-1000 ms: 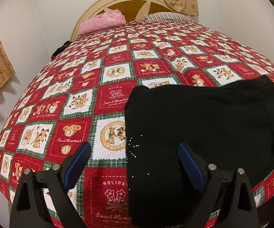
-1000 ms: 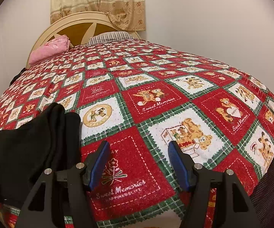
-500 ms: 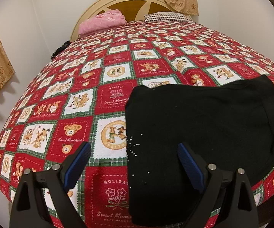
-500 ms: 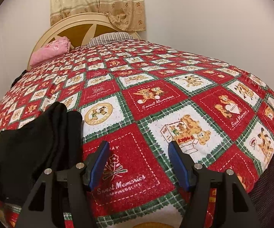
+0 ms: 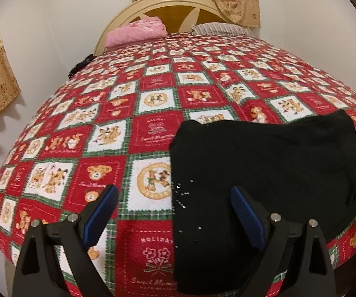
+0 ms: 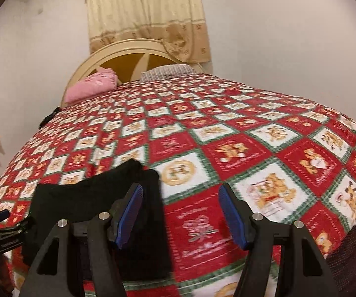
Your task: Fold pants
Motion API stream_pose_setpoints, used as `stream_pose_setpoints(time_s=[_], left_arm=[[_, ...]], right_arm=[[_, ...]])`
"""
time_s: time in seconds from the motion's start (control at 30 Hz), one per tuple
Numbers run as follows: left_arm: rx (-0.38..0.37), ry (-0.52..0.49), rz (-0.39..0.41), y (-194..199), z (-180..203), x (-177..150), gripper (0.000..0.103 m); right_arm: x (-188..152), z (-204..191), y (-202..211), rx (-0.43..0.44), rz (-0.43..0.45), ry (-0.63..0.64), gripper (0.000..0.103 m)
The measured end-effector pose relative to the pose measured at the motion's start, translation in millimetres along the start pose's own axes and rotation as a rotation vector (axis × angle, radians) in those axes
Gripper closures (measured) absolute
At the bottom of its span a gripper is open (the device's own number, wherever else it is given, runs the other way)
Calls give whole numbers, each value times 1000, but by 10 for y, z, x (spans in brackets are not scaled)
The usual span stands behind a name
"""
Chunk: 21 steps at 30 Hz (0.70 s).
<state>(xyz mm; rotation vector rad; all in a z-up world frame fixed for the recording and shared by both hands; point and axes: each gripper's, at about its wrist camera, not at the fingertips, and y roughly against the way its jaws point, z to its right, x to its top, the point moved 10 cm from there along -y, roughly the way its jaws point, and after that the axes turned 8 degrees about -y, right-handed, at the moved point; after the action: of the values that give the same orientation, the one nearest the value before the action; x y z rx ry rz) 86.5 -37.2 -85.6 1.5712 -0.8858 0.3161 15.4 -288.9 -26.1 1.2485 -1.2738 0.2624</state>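
Black pants [image 5: 264,163] with tiny silver studs; red, white and green teddy-bear patchwork bedspread [image 5: 153,99]; pink pillow [image 5: 136,33]; striped pillow [image 5: 220,28]; beige curtain [image 6: 148,17]; blue-padded black grippers.

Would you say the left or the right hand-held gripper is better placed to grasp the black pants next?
Left: the open left hand-held gripper already straddles the black pants edge.

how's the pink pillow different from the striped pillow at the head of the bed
The pink pillow is a bright solid pink with faint print; the striped pillow is grey with thin stripes. The pink pillow sits left of the striped pillow. The pink pillow looks plumper and shows in full; the striped pillow lies flatter, partly tucked under the red patchwork bedspread. Both rest against the cream wooden headboard.
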Motion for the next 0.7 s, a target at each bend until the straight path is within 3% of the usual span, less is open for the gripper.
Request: stream_pose_setpoints(time_s=[0.13, 0.3, 0.47, 0.6, 0.7], left_arm=[[31, -8, -3, -23, -32, 38, 8], [-2, 39, -20, -68, -70, -3, 8], [15, 27, -31, -107, -73, 2, 8], [-128, 72, -61, -169, 30, -25, 8], [-337, 115, -131, -231, 250, -96, 8]], right_arm=[[-30, -192, 0, 25, 1, 36, 37], [-74, -298, -59, 43, -13, 56, 37], [-109, -293, -119, 39, -28, 53, 37], [-132, -246, -320, 39, -68, 63, 37], [-317, -261, -567, 89, -188, 50, 37]])
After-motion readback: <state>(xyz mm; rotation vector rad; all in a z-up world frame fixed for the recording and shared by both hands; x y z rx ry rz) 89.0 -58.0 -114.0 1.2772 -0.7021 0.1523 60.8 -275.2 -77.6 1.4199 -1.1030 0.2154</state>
